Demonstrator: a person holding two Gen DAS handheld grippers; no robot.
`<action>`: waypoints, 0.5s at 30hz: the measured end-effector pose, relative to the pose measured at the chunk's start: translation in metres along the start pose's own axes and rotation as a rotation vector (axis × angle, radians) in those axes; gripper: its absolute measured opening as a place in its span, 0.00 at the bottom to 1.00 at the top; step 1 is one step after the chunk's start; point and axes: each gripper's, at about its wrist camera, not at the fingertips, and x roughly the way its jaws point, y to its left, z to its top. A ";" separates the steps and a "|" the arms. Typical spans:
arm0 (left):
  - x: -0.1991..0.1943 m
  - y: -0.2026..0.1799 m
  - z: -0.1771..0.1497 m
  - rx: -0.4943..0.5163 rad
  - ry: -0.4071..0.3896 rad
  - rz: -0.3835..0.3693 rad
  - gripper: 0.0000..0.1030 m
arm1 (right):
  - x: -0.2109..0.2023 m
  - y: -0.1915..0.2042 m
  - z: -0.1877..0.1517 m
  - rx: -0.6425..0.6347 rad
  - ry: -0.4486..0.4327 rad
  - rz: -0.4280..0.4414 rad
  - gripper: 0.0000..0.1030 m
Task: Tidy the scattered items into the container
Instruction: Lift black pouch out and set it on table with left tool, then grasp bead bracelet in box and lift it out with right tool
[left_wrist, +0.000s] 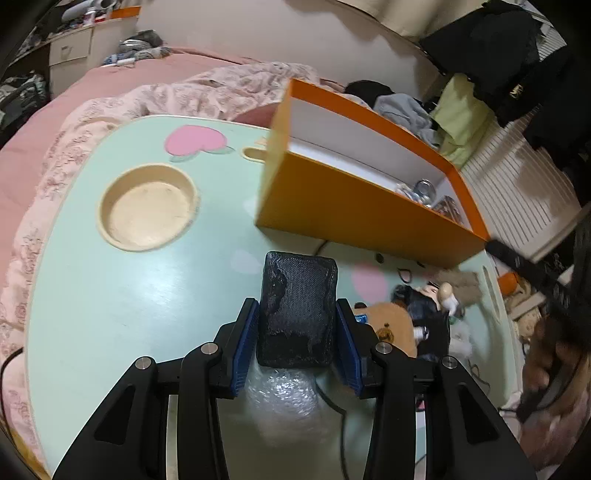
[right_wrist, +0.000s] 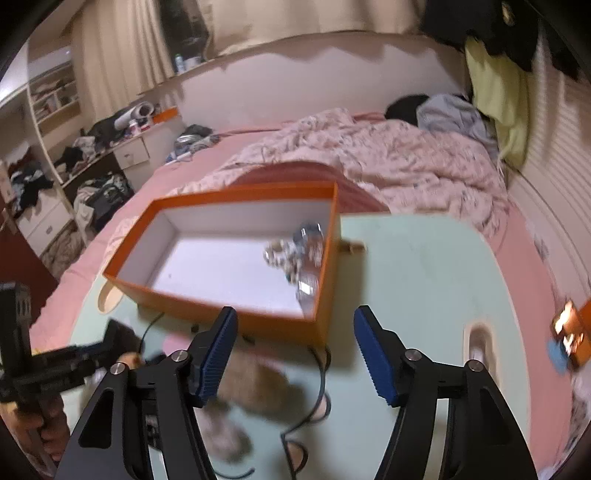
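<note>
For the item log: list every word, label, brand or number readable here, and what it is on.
No text can be read in either view.
Small blue tag beside the brown plush toy: too small to read.
Printed packets in the orange box: blurred, unreadable.
Dark case in the left gripper: no marking visible.

A lived-in bedroom in a home: bed (right_wrist: 295, 155) w/ pink sheet & rumpled floral duvet (right_wrist: 388, 162), curtains (right_wrist: 122, 55) behind. Clothes heaped on white shelves & drawers (right_wrist: 48, 221) at left; a mint lap table (left_wrist: 110, 295) w/ cup recess sits on the bed.
</note>
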 end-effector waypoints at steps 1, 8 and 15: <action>0.000 -0.003 0.000 0.007 0.002 -0.006 0.41 | 0.002 0.000 0.006 -0.013 -0.001 0.000 0.55; 0.005 -0.014 0.002 0.039 0.013 -0.016 0.42 | 0.034 0.017 0.047 -0.157 0.098 0.041 0.38; -0.003 -0.009 0.003 0.025 -0.019 -0.039 0.52 | 0.086 0.050 0.054 -0.379 0.267 -0.058 0.19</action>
